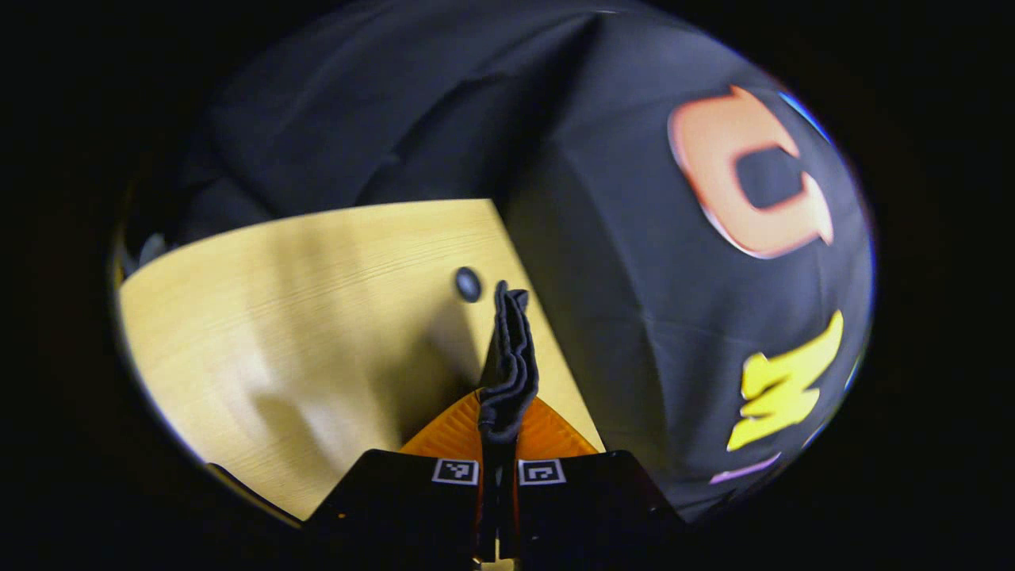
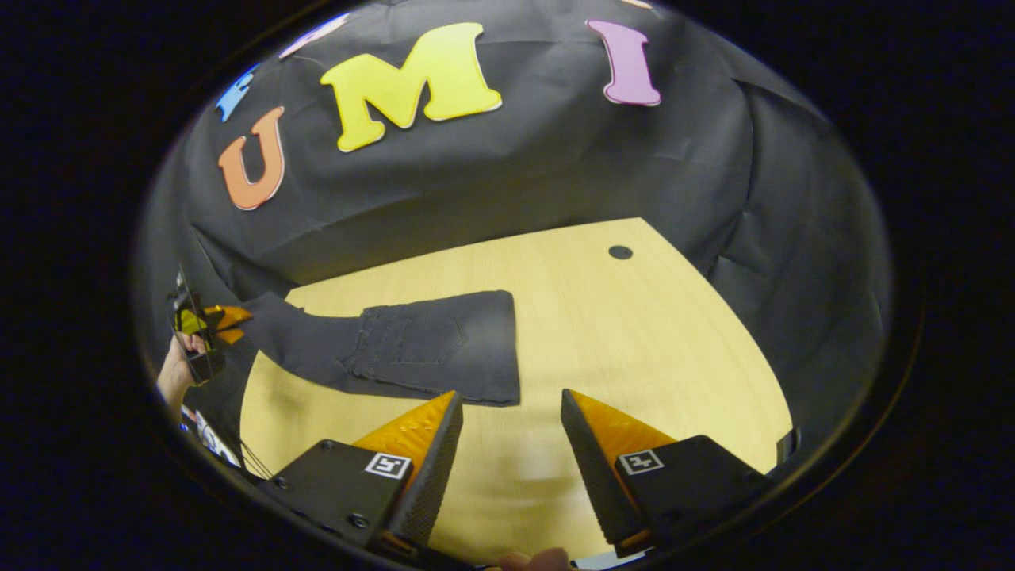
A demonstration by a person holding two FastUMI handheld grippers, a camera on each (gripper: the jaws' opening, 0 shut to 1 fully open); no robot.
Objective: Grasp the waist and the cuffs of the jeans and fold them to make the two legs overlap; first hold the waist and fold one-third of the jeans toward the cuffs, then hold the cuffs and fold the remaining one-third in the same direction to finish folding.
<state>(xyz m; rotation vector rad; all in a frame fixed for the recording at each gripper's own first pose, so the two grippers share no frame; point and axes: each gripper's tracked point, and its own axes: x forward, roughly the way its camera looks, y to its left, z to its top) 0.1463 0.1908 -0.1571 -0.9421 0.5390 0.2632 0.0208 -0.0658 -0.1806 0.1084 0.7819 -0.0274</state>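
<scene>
Jeans (image 2: 428, 353) lie across the bench (image 2: 634, 333), one end lifted off its edge by the left hand-held gripper (image 1: 498, 432), clenched on a bunched fold of denim. Right hand-held gripper (image 2: 511, 432) released, jaws wide, hovering near the flat end. Denim judged soft but fairly heavy, w/ thick seams: it will sag between holds, so best taken at doubled edges or corners. Whether the pinched end is waist or cuffs can't be told; the far side of the jeans is foreshortened.
</scene>
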